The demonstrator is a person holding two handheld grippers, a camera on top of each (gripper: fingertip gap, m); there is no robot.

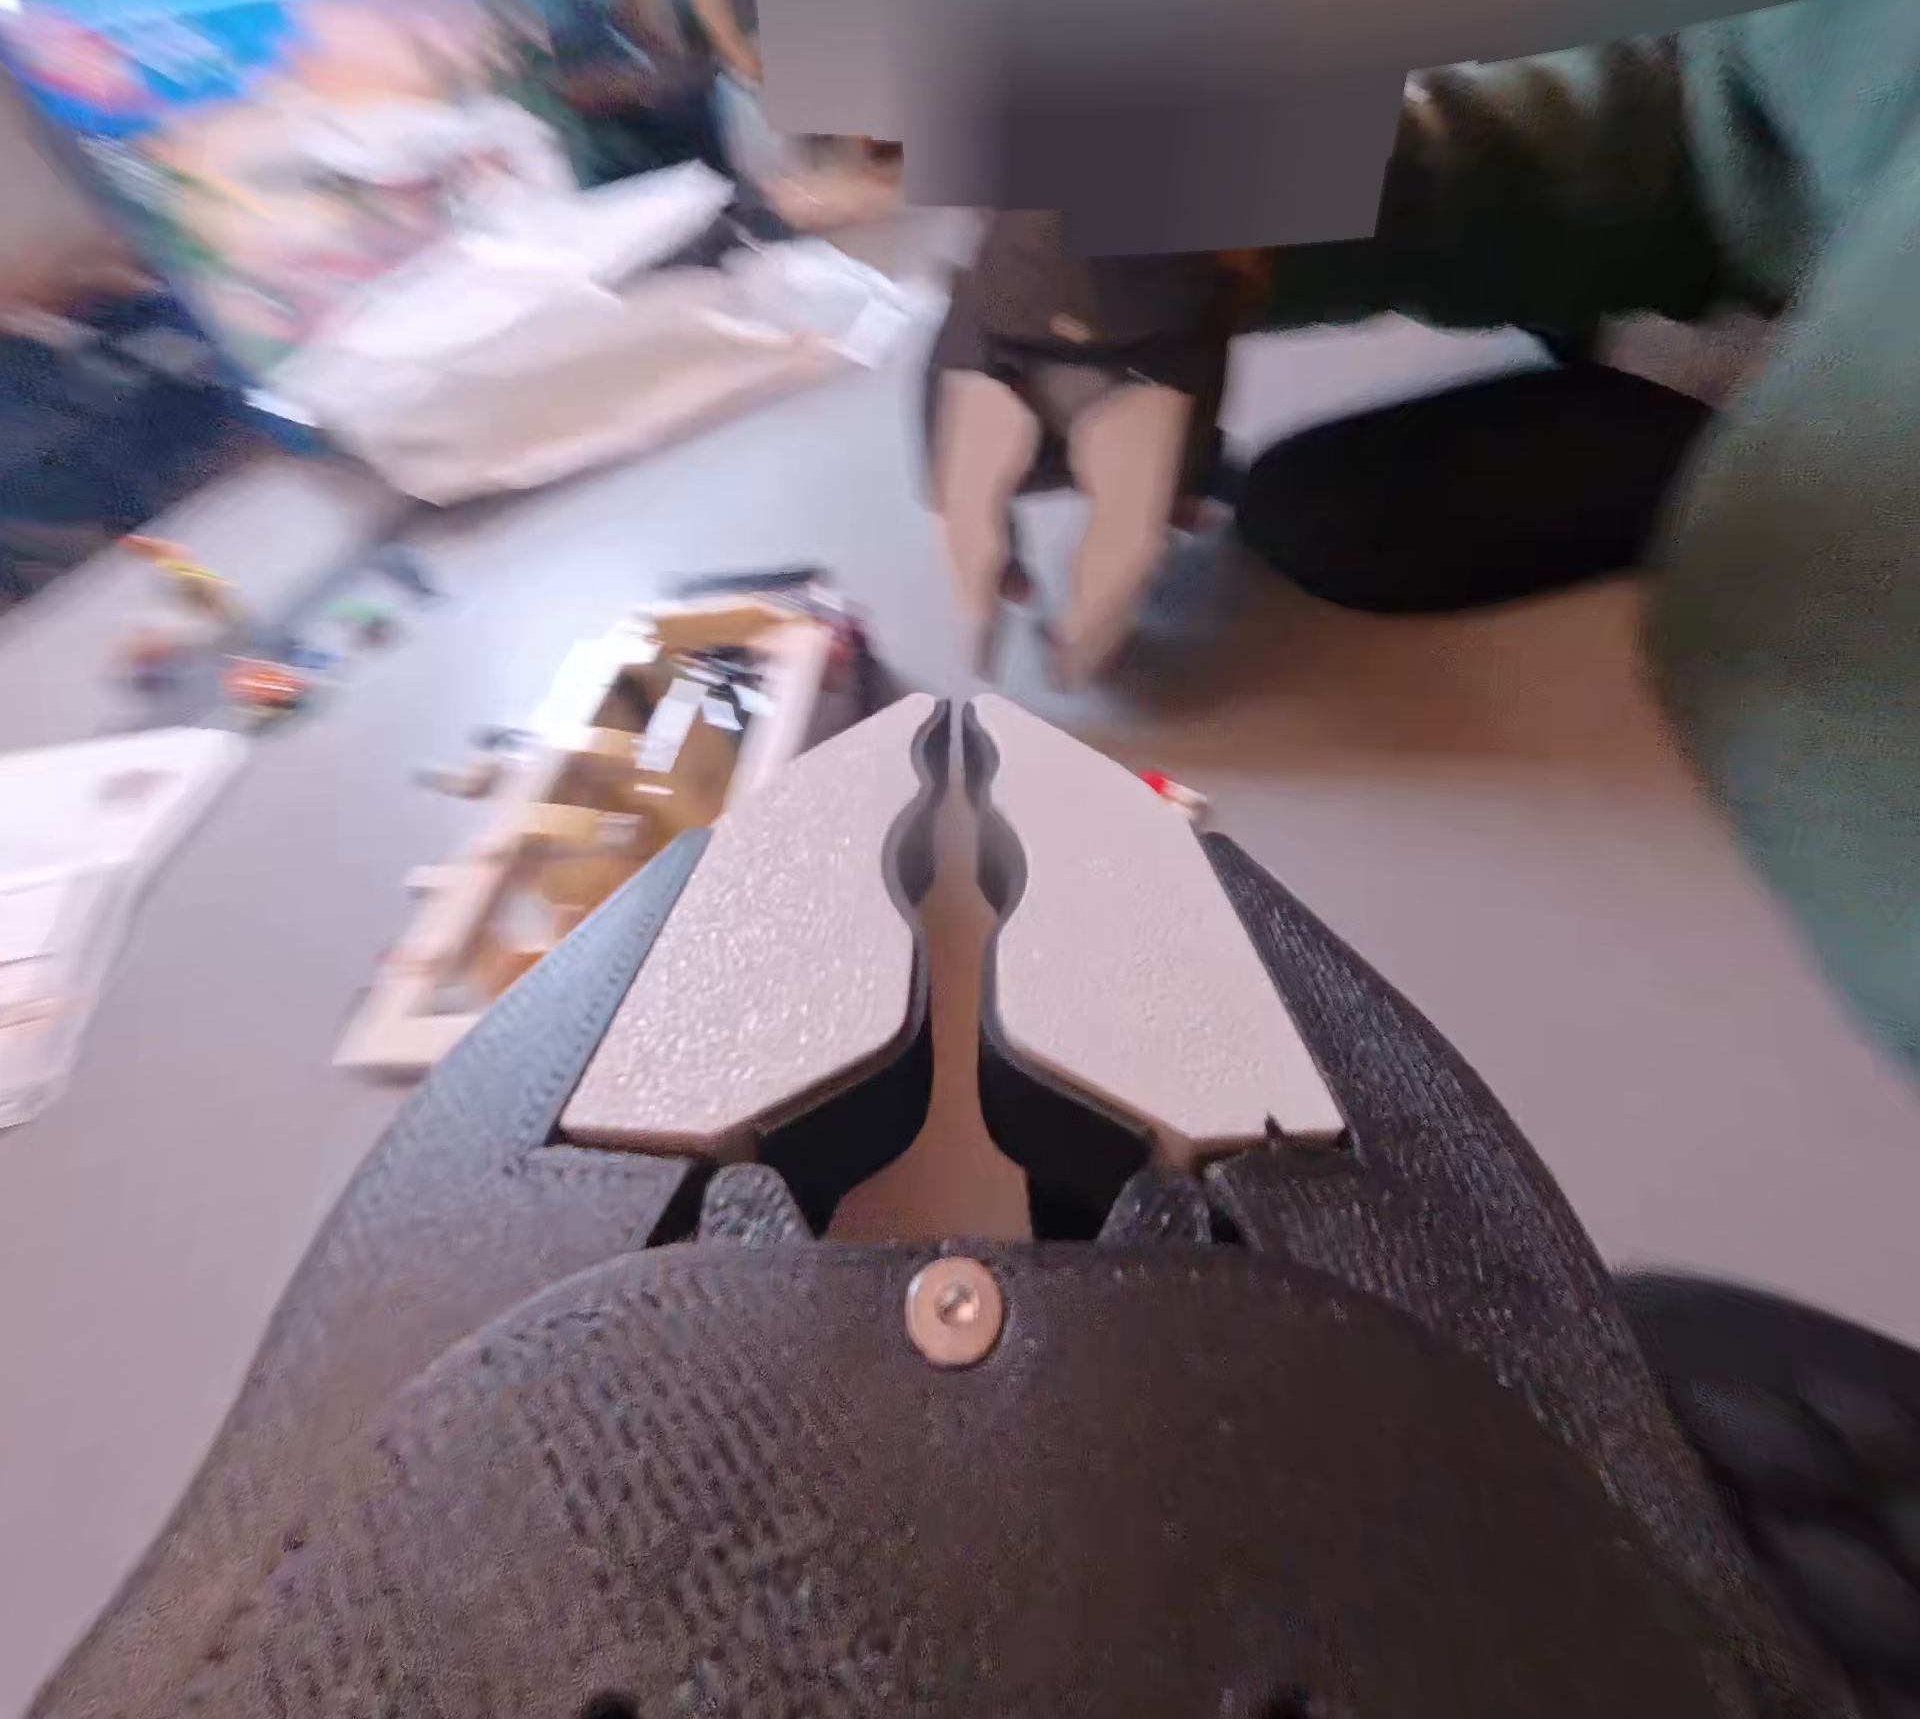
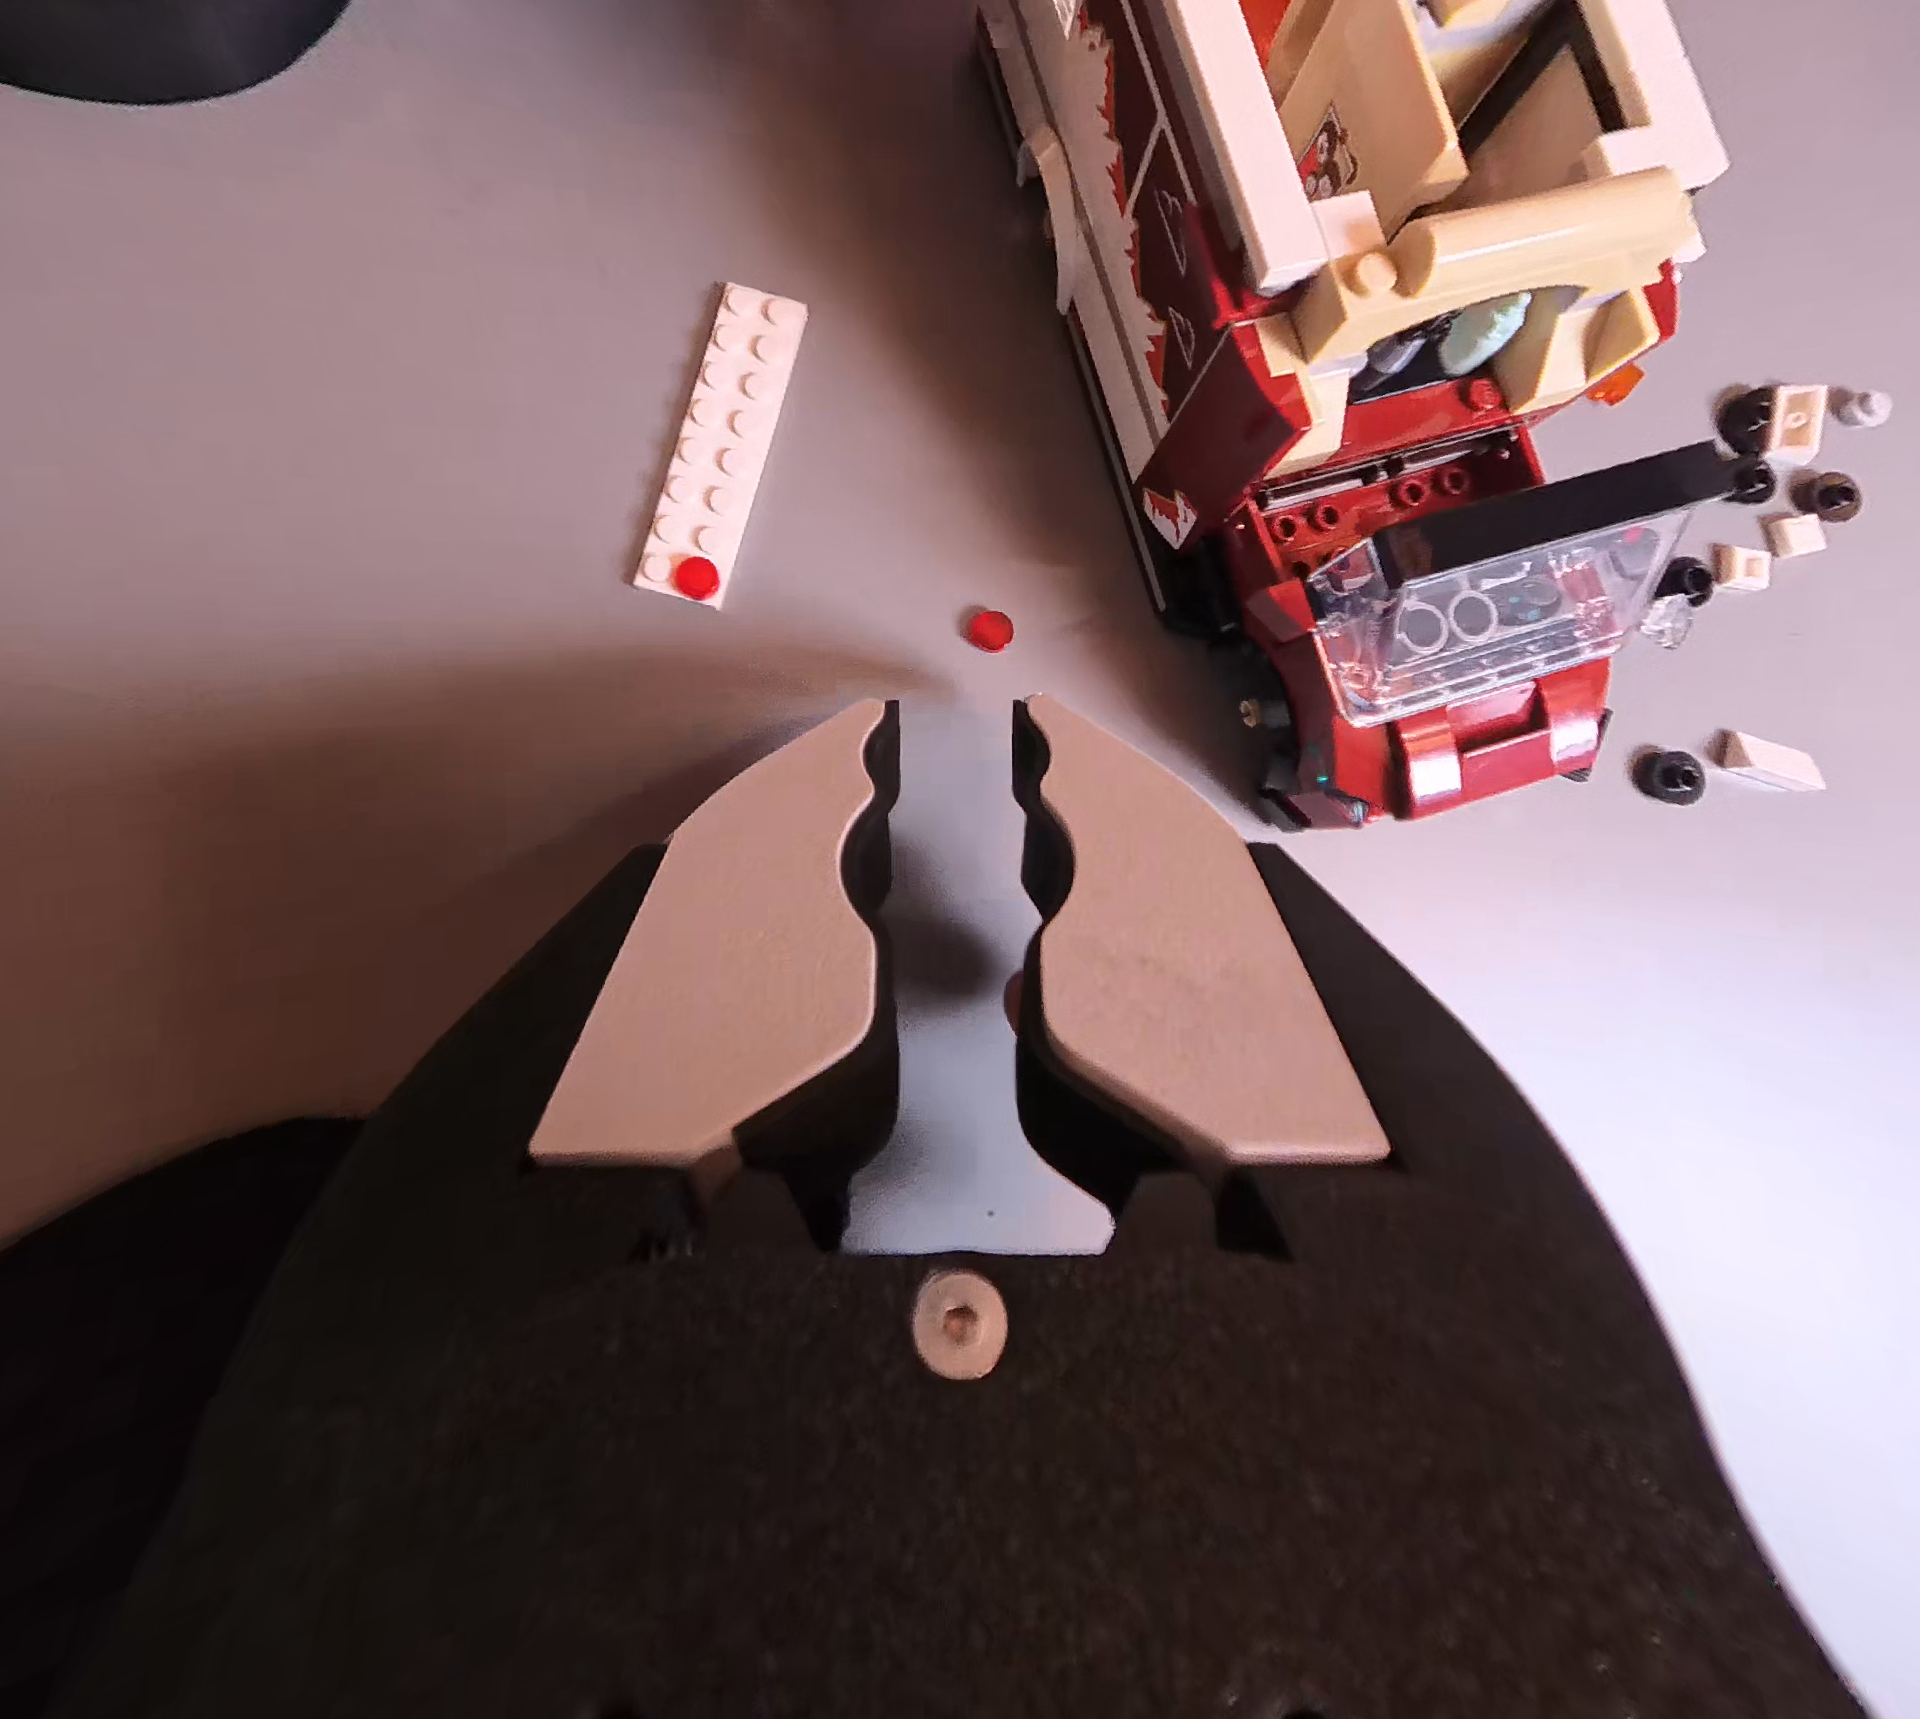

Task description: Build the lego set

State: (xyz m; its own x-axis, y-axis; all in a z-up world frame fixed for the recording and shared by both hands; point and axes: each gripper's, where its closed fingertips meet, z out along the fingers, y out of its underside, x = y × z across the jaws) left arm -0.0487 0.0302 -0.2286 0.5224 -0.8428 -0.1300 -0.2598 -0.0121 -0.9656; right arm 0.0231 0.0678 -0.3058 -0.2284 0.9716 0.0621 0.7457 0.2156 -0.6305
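The blurred left wrist view shows the left gripper (image 1: 956, 713) raised, jaws nearly closed on nothing, and a seated person (image 1: 1070, 422) beyond. Only the right wrist view shows the white studded plate (image 2: 722, 433) (1 red round stud on its near end) and the dark-red toy brick van (image 2: 1351, 319). The right gripper (image 2: 956, 713) has its jaws narrowly parted and bare; a loose small red round stud (image 2: 988, 629) lies on the grey tabletop (image 2: 416, 319) just ahead of them
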